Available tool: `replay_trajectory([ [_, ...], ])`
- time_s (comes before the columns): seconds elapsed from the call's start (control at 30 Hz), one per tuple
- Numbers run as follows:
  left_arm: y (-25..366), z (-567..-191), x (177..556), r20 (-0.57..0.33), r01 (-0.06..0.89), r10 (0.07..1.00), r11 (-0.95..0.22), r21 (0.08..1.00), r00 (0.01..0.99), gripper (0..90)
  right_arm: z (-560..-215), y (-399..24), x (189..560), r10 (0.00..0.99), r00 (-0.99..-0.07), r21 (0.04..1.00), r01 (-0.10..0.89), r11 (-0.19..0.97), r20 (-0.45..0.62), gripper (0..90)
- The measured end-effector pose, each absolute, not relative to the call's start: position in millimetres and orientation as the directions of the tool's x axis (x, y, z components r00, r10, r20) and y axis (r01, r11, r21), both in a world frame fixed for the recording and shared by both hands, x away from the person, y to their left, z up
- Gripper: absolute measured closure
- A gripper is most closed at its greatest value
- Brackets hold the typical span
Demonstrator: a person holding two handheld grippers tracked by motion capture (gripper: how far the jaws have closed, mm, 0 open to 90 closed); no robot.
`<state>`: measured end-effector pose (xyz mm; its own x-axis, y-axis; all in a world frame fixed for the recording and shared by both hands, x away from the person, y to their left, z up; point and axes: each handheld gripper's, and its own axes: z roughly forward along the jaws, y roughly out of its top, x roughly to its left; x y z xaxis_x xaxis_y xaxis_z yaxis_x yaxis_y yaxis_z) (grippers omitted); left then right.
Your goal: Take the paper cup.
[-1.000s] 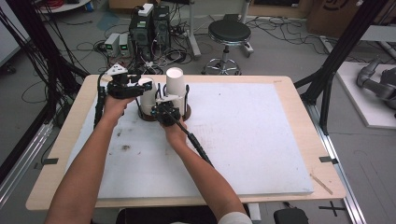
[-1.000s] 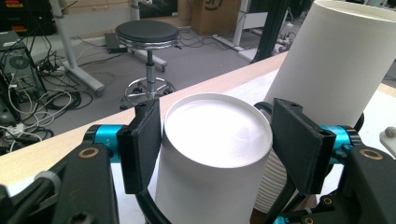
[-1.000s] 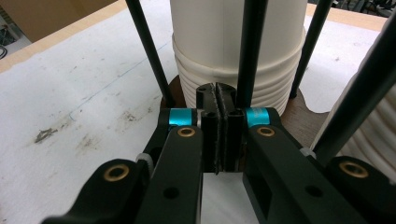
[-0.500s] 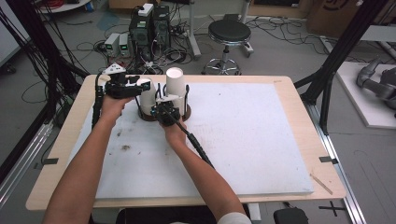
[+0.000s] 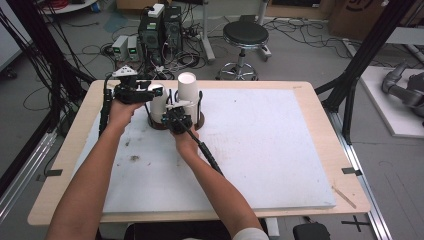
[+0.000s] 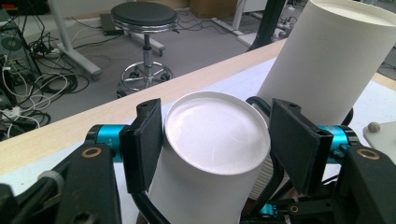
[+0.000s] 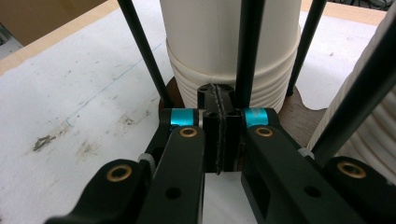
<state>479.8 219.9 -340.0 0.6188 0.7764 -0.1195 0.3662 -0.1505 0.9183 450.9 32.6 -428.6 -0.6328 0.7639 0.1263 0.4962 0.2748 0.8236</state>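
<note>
Both arms reach forward, one gripper spread, the other closed

The left gripper (image 5: 150,93) sits at the far left of the table, held level by the left hand (image 5: 121,111), its jaws apart (a white cup (image 6: 210,158) stands between them, the pads (image 6: 148,140) at its sides). The right gripper (image 5: 176,116), in the right hand (image 5: 186,142), has its jaws pressed flat together, both forearms bare and extended.

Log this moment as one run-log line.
left claw: straddling the shorter cup stack, contact unclear | right claw: shut at the cup holder base | taller cup stack: upright
</note>
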Motion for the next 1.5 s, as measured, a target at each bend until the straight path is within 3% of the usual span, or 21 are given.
replay_trajectory([
  [1.33, 224.0, -331.8, 477.5, -0.166, 0.407, 0.799, -0.105, 0.907, 0.577, 37.0, -429.4, 33.3, 452.8, 0.762, -0.635, 0.822, 0.498, 0.276, 0.128, 90.0],
  [1.37, 227.2, -328.3, 468.9, -0.11, 0.307, 0.844, -0.067, 0.949, 0.525, 84.9, -429.3, 33.5, 452.6, 0.763, -0.633, 0.817, 0.505, 0.278, 0.131, 90.0],
  [1.4, 232.9, -323.6, 469.6, -0.2, 0.32, 0.813, 0.017, 0.947, 0.547, 89.8, -429.6, 33.4, 452.6, 0.767, -0.631, 0.818, 0.499, 0.286, 0.117, 90.0],
  [1.5, 225.8, -315.1, 467.3, -0.04, 0.288, 0.828, -0.149, 0.946, 0.56, 86.0, -436.3, 34.1, 455.8, 0.767, -0.626, 0.799, 0.53, 0.284, 0.142, 90.0],
])
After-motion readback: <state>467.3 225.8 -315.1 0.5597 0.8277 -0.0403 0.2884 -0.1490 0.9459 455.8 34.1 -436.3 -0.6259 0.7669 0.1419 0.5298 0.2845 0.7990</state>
